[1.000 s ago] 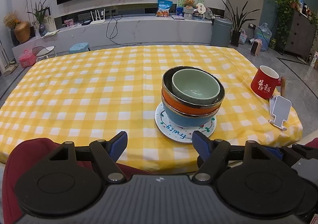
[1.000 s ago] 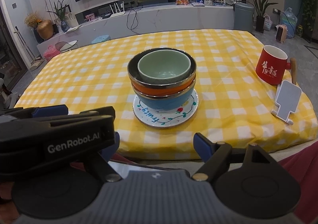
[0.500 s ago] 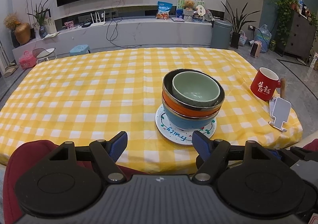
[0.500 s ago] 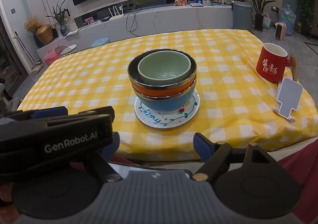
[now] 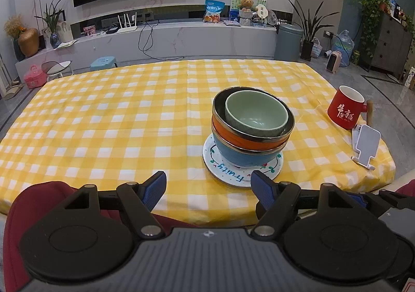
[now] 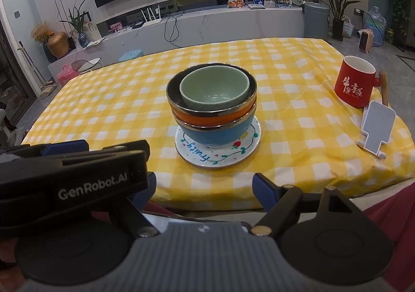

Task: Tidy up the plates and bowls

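Left gripper (image 5: pixel 208 185): I'm holding it back at the near edge of the table, fingers spread wide, nothing sitting between the blue pads (image 5: pixel 260 188); it's pointing down toward the stack.
Right gripper (image 6: pixel 205 188): I'm hovering it short of the table edge too, fingers spread apart and gripping nothing; the left finger is partly hiding behind the other gripper's black body, the right blue pad (image 6: pixel 262 189) is showing clearly.
Plate (image 5: pixel 223 170): white, painted vine border with "Fruity" lettering, lying flat on the cloth near the table's front edge, right of centre in the left wrist view.
Blue bowl (image 5: pixel 238 154): sitting upright on the plate, bottom of the stack.
Orange bowl (image 5: pixel 233 136): nesting inside the blue bowl, metal rim showing.
Green bowl (image 5: pixel 255 113): nesting inside the orange bowl, top of the stack, sitting off-centre toward the right rim, looking empty.
Table (image 5: pixel 103 115): wearing a yellow and white checked cloth, the left half is showing only cloth.
Red mug (image 5: pixel 345 106): standing upright near the right edge, well apart from the stack, white lettering facing me.
Phone stand (image 5: pixel 365 145): white, standing just beside the mug at the table's right corner.
Person: red clothing (image 5: pixel 39 201) is showing under both grippers.
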